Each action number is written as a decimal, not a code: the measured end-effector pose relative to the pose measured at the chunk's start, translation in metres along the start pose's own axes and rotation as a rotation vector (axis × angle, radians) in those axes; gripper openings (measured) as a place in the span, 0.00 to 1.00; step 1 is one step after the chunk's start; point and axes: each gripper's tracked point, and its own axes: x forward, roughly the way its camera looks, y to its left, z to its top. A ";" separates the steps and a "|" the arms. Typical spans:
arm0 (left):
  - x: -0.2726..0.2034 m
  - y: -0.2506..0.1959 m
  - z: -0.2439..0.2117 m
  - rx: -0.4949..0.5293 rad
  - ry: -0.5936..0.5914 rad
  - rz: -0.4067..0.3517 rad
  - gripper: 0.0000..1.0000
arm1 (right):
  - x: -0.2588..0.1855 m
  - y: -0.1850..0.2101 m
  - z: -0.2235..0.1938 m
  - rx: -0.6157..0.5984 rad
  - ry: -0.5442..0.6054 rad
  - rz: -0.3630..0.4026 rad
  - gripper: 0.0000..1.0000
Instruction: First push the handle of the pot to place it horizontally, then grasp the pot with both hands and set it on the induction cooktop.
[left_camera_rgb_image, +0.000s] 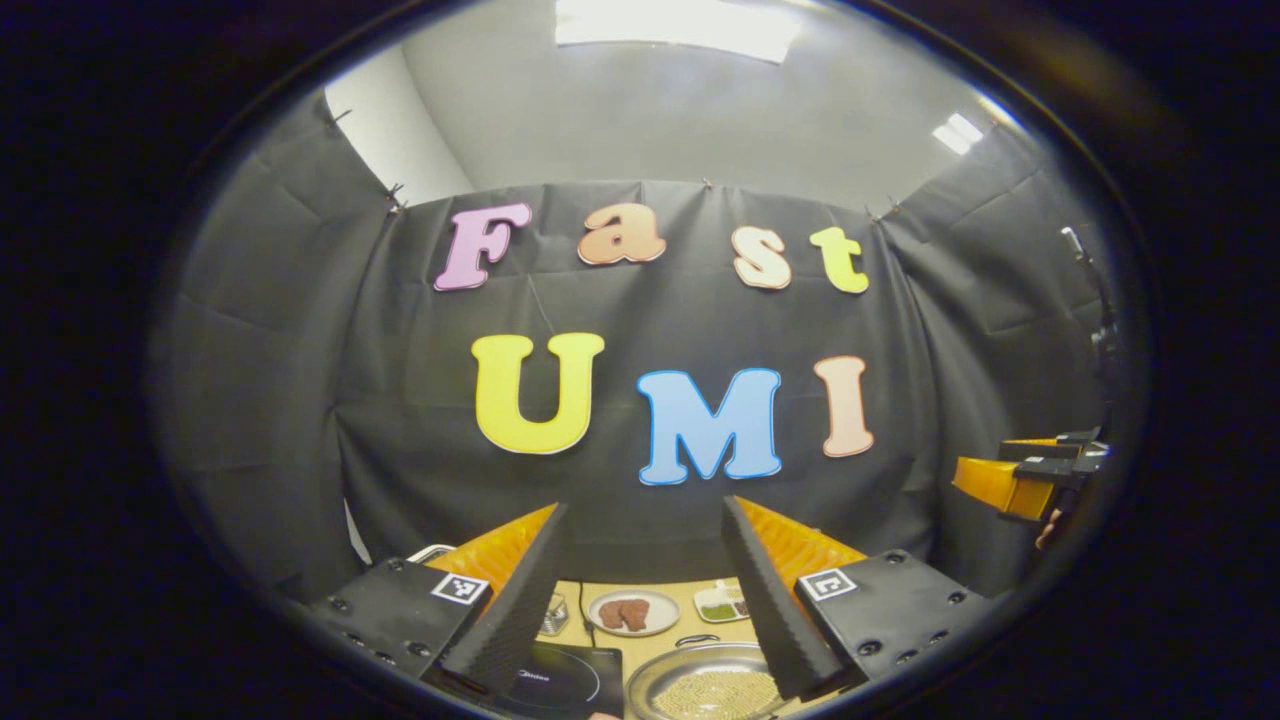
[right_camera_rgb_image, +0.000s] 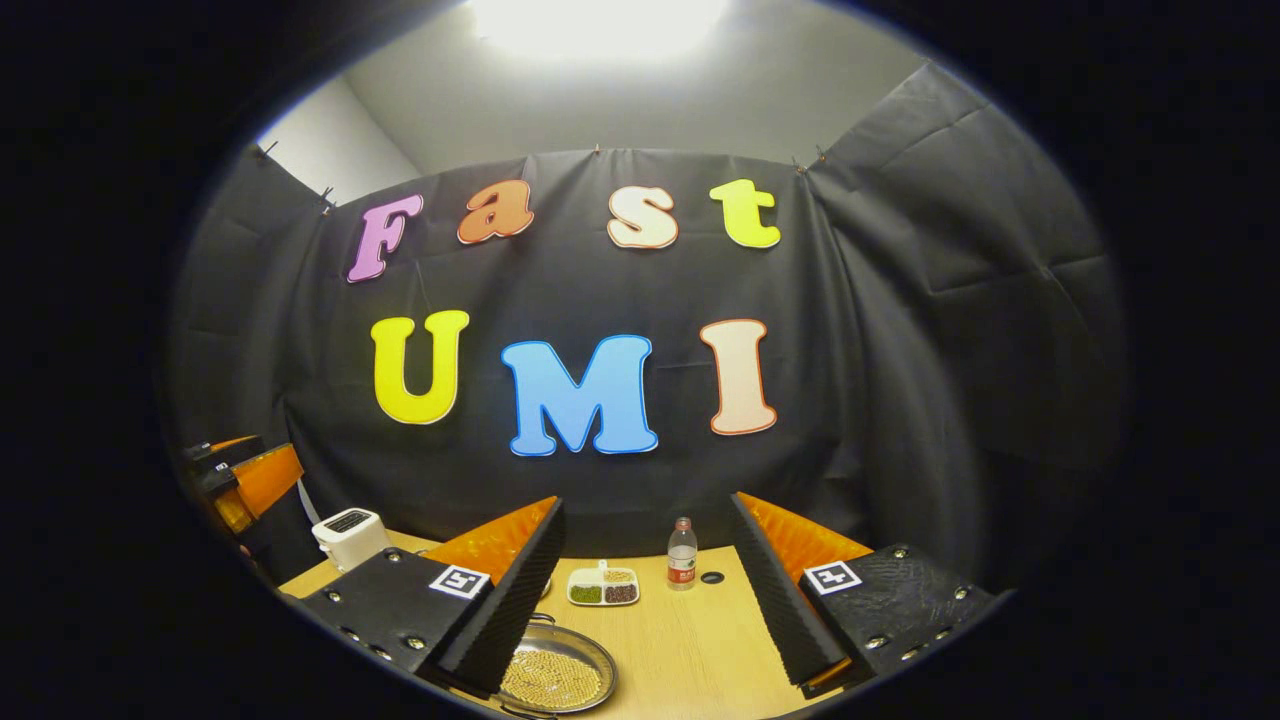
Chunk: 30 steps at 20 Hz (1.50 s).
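Here the table (right_camera_rgb_image: 690, 640) spreads below both tools, and each tool hangs high above it with its fingers spread wide and nothing between them. The left tool (left_camera_rgb_image: 640, 590) looks down on the induction cooktop (left_camera_rgb_image: 560, 680), which lies just under its left finger, and on the pot (left_camera_rgb_image: 710, 690), just under its right finger and close beside the cooktop. The right tool (right_camera_rgb_image: 645, 590) has the same pot (right_camera_rgb_image: 555, 675) under its left finger. The pot's handle is too small to make out clearly, so its direction can't be told.

The step in hand looks like the 1st one: pushing the handle round until it lies level. Done well, 1 tool should drop low, meet the handle near its free end and sweep gently, so the shallow pot turns rather than slides or spills.

The pot holds a layer of pale grains. Ahead of the left tool, a plate (left_camera_rgb_image: 632, 612) carries 2 brown pieces. A divided dish (right_camera_rgb_image: 603, 587) ahead of the right tool holds green, dark and pale portions. A bottle (right_camera_rgb_image: 682, 553) stands just beside it.
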 end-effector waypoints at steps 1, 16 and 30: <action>0.002 0.003 -0.002 -0.011 0.012 -0.014 0.95 | 0.000 0.002 0.001 -0.005 0.002 -0.018 0.99; 0.007 0.035 -0.016 -0.022 0.027 -0.112 0.97 | -0.017 0.040 -0.032 -0.040 0.078 -0.047 0.99; -0.003 0.052 -0.058 0.005 0.120 0.003 0.97 | -0.029 0.100 -0.196 -0.039 0.608 0.263 0.27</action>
